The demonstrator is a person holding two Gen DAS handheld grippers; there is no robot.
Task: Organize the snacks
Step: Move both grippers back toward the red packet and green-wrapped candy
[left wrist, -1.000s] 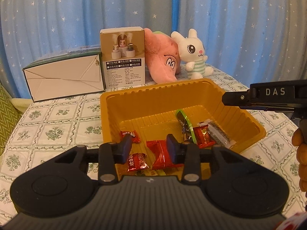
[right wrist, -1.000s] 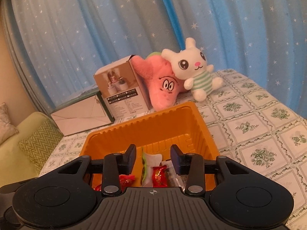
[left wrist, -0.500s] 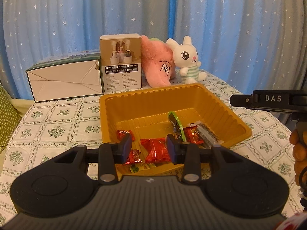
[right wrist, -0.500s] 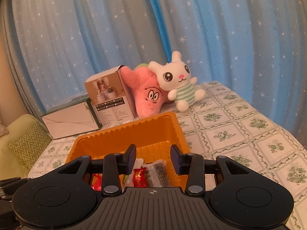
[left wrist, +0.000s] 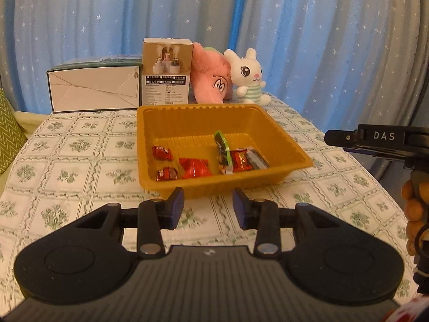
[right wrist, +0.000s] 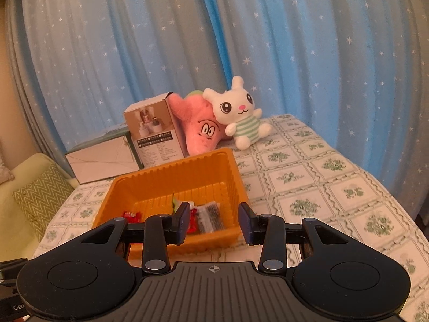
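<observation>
I have the left gripper [left wrist: 207,204] level in the lower middle of its view, short of the near wall of the orange tray [left wrist: 292,147], fingers pointing at it. Its jaws stand wide apart with nothing between them but tablecloth [left wrist: 80,166]. The right gripper [right wrist: 213,224] sits low in its own view, aimed at the tray's [right wrist: 233,177] near corner, jaws equally wide and holding nothing. At the right edge of the left view I see its body and the hand [left wrist: 414,214] gripping it.

The snacks lie in the tray: red packets [left wrist: 194,167], a green-rimmed packet [left wrist: 222,147] on edge, a clear wrapper [left wrist: 257,158]. Behind stand a white box [left wrist: 93,88], a tall carton [left wrist: 167,72], a pink plush [left wrist: 211,77] and a white bunny [left wrist: 248,76], before blue starred curtains [left wrist: 308,32].
</observation>
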